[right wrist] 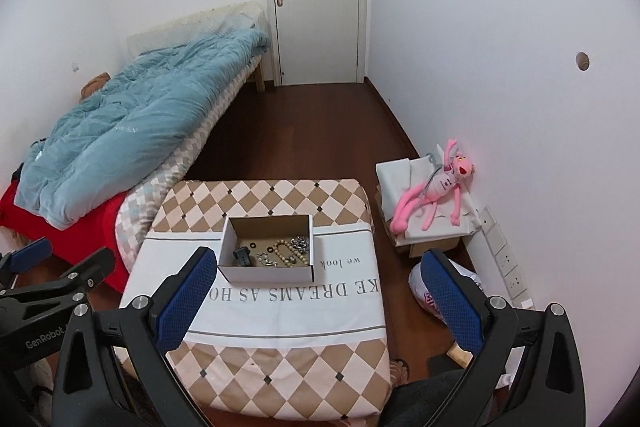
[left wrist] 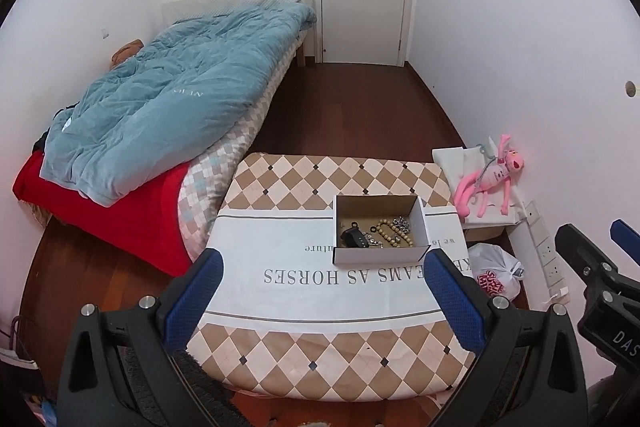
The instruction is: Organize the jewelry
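Cardboard box [left wrist: 380,261] on cloth [left wrist: 280,259] reading "DREAMS AS HORSES" | left gripper [left wrist: 322,285], right gripper [right wrist: 316,283]: jaws spread, empty

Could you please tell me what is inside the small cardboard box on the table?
Inside the cardboard box lie a wooden bead string, a silver chain heap, a black clip-like item and small rings. The box's near wall hides the floor strip behind it.
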Demonstrator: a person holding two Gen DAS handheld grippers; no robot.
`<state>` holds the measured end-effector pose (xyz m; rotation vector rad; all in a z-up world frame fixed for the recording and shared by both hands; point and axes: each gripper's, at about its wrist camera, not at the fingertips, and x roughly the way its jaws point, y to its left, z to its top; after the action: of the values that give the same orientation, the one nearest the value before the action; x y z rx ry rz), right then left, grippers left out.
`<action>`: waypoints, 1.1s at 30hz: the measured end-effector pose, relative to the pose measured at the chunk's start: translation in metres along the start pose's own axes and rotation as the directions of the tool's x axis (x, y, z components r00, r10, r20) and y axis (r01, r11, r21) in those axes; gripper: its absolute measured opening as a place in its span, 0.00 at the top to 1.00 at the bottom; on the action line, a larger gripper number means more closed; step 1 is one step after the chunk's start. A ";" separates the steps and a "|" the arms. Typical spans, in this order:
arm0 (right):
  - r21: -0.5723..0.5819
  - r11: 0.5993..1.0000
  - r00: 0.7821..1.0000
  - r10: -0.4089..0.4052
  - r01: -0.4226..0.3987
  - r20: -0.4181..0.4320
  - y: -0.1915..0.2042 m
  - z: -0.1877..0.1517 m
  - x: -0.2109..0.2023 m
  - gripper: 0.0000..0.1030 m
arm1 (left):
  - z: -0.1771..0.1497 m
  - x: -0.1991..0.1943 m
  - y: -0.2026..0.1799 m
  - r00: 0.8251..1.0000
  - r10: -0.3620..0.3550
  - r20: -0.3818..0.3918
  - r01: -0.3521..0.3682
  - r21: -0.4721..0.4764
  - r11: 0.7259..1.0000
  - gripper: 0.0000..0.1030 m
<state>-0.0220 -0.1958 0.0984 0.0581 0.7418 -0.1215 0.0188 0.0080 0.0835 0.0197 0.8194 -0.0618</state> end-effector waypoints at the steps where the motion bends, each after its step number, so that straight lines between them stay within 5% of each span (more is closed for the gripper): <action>1: -0.001 1.000 1.000 0.002 -0.002 0.002 0.000 0.000 -0.003 0.00 | 0.000 -0.002 -0.001 1.000 -0.003 0.000 0.003 0.004 1.000 0.01; 13: 0.006 1.000 0.999 -0.016 0.016 -0.033 -0.002 0.000 0.006 0.00 | 0.003 0.015 -0.010 0.998 -0.029 -0.060 0.029 -0.001 1.000 0.00; 33: -0.011 0.998 0.976 -0.062 0.061 -0.210 -0.004 0.029 0.129 0.00 | 0.038 0.115 -0.010 0.972 0.004 -0.235 -0.008 -0.017 1.000 0.01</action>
<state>0.0914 -0.2141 0.0324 0.0442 0.9557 -0.1751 0.1247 -0.0091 0.0256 0.0126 1.0574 -0.0467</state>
